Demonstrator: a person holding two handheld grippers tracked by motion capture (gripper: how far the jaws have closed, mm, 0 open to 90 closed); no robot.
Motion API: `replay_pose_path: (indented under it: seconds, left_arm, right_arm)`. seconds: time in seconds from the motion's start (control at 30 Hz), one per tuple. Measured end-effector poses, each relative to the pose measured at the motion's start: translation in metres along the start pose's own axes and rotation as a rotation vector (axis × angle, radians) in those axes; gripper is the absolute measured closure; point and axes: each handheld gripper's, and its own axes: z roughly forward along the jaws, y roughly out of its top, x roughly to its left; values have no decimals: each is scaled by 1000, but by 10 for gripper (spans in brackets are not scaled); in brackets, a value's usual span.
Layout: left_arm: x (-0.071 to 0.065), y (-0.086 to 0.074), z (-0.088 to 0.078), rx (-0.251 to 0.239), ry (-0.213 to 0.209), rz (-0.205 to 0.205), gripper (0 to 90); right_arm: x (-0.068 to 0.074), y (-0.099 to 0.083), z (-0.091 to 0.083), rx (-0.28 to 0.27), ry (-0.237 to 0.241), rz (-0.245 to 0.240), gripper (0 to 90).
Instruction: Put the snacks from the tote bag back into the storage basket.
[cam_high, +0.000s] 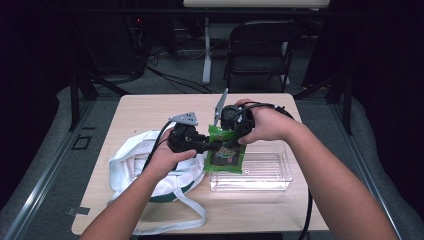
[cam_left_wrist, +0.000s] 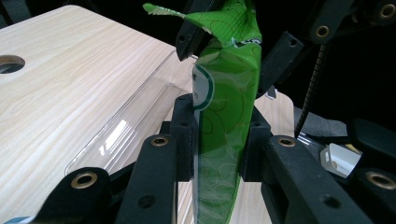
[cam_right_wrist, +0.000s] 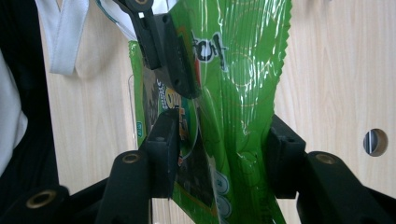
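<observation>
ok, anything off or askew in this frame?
Nothing spilled or damaged. The green snack packet hangs in the air over the clear plastic tray, the left gripper clamped on it and the right gripper around its crumpled upper part. The white bag lies slumped beside the tray.

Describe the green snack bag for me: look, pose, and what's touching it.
The green snack bag is a glossy plastic pouch with dark printed artwork, pale swirls and zigzag-cut end seals. It is held in the air, roughly upright, over the left end of the clear plastic tray. The left gripper clamps its flat body; the right gripper straddles its upper part, its pads close against the film.
</observation>
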Motion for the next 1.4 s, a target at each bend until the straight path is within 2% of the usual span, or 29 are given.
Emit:
replay_pose_path:
  seconds: [0.27,0.73,1.4]
  left_arm:
    - [-2,0,1,-2,-14,18,729]
    - [-5,0,4,10,-23,42,729]
    - [-3,-1,6,13,-22,34,696]
  right_arm:
    - [-1,-1,1,11,41,10,560]
    - [-4,-1,5,57,113,30,683]
    - [-4,0,5,72,117,20,749]
